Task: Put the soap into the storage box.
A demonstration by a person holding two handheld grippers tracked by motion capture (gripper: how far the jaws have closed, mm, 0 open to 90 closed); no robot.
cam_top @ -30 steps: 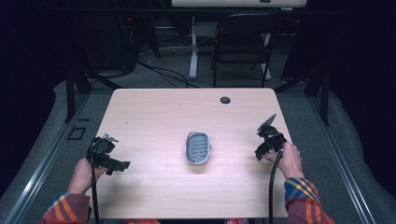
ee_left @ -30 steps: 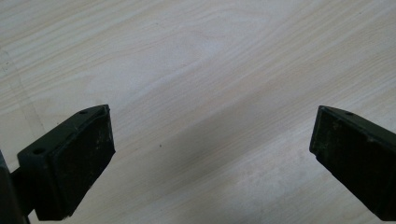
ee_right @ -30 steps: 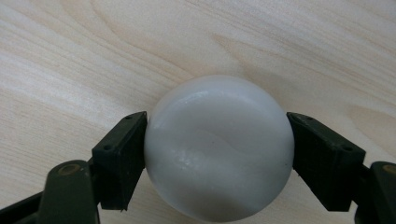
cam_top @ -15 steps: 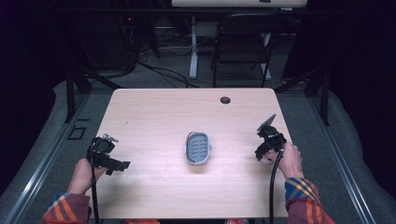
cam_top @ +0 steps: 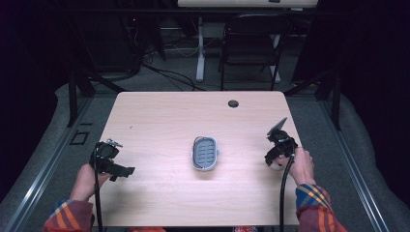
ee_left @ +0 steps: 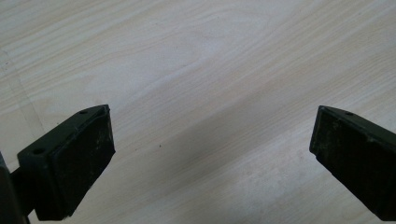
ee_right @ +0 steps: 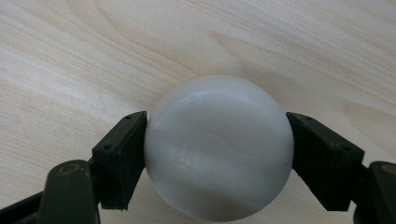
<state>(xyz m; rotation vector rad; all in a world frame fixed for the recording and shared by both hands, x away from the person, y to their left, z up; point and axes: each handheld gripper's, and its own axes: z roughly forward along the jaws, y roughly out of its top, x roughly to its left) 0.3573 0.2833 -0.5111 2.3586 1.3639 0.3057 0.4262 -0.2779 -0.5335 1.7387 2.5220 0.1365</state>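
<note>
- The right gripper [ee_right: 217, 154] has its fingers [ee_right: 120, 156] pinching a smooth white ball [ee_right: 218, 147], one pad on each side, down at the right edge of the bench [cam_top: 159, 121].
- The ball looks glossy and round, so I'd judge the hold thin: a tilt or a slack squeeze could let it squirt out and roll off that near edge.
- The left gripper [ee_left: 212, 163] hangs over bare wood at the left side, fingers [ee_left: 74, 158] spread wide and holding nothing.
- A grey slotted dish [cam_top: 205, 153] sits mid-bench, well apart from both grippers; it seems the likely place for the ball.
- Dropped from too high, the ball might bounce out.
</note>
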